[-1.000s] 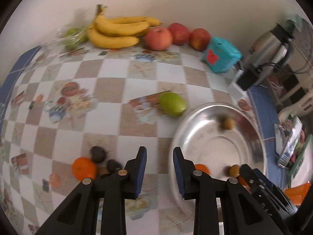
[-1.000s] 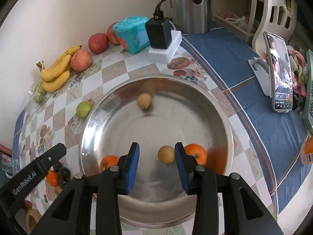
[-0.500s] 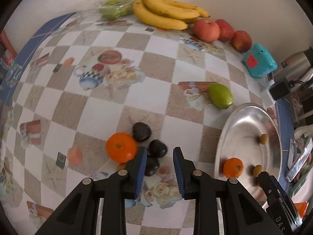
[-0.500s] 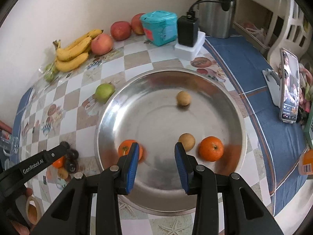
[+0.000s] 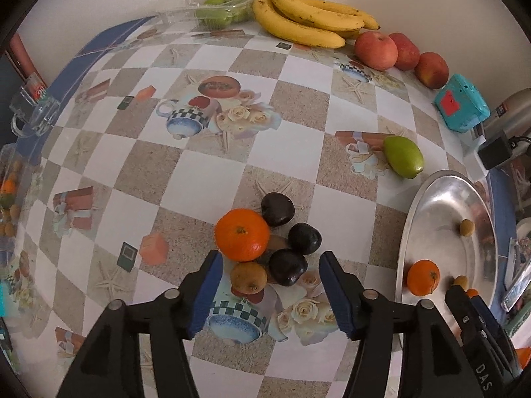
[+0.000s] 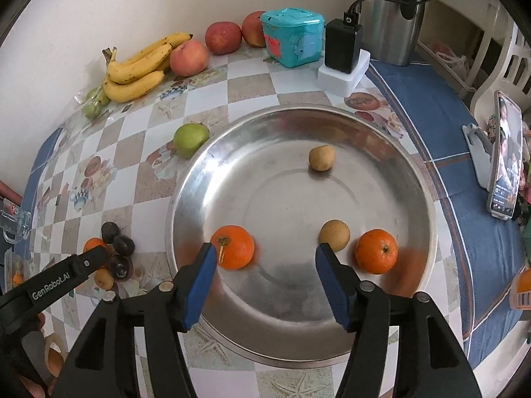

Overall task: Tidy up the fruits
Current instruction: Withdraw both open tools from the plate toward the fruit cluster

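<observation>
Left wrist view: left gripper low centre, jaws opening, empty, over fruit pile on tablecloth. Steel bowl at right edge.
Right wrist view: right gripper low centre, jaws opening, empty; mandarin beside left finger, inside bowl.

A plain cream wall backs the table's checkered oilcloth; a white chair stands beside.

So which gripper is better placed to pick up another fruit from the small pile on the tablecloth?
Left. The left gripper hangs right over the pile, jaws opening around it, nothing held. The right gripper is over the steel bowl, also empty.
</observation>
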Motion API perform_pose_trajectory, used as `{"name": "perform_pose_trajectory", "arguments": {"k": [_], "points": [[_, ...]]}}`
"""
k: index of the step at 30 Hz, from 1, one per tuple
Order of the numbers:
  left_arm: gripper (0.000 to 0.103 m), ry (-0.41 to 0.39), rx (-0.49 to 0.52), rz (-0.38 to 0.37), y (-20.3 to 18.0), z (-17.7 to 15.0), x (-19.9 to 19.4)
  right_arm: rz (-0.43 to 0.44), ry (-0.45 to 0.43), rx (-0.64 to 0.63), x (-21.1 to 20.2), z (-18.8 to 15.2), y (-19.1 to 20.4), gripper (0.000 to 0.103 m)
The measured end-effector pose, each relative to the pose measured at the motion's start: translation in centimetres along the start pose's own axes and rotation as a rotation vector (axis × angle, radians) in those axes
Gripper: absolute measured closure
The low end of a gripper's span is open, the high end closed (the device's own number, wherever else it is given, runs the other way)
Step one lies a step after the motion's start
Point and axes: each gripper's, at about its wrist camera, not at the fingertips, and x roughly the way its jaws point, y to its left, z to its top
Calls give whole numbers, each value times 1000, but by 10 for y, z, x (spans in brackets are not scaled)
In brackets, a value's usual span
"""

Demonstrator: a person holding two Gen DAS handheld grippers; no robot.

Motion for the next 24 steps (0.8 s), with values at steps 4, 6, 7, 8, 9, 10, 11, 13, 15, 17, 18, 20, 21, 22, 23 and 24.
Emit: {"name": "perform_pose_trajectory", "arguments": {"k": [4, 6, 7, 8, 9, 10, 11, 13, 15, 17, 18, 20, 21, 22, 23, 24], "points": [[28, -7, -19, 15, 3, -2, -1, -5, -3, -8, 0, -2, 0, 31], [24, -8, -34, 23, 6, -3, 0, -3, -4, -12, -1, -2, 1, 31], [21, -7, -43, 26, 7, -3, 0, 2, -5, -17, -1, -2, 2, 31], [19, -5, -51, 28, 9, -4, 1, 4, -7, -22, -2, -2, 3, 30], [18, -3, -59, 29, 10, -4, 1, 4, -10, -28, -2, -2, 4, 27], [18, -1, -66, 30, 12, -4, 1, 3, -11, -33, -3, -2, 5, 26], [17, 0, -72, 31, 13, -4, 1, 2, -12, -38, -3, -2, 6, 26], [12, -8, -75, 37, 14, -4, 0, 2, -12, -47, -3, -3, 8, 26], [3, -18, -79, 48, 16, -5, -1, 3, -10, -59, -2, -4, 11, 26], [0, -29, -82, 54, 17, -5, -3, 2, -10, -64, -2, -4, 12, 26], [0, -31, -80, 58, 17, -5, -3, 1, -12, -65, -2, -5, 13, 26], [0, -33, -83, 65, 18, -5, -3, 0, -14, -71, -2, -5, 13, 23], [0, -33, -82, 66, 18, -5, -3, -1, -14, -71, -2, -6, 14, 14], [0, -35, -82, 70, 18, -5, -3, -1, -15, -71, -1, -6, 14, 11], [0, -36, -83, 72, 18, -5, -4, 1, -21, -72, -2, -6, 14, 11], [0, -37, -84, 72, 18, -5, -4, 1, -24, -73, -2, -6, 15, 11]]}}
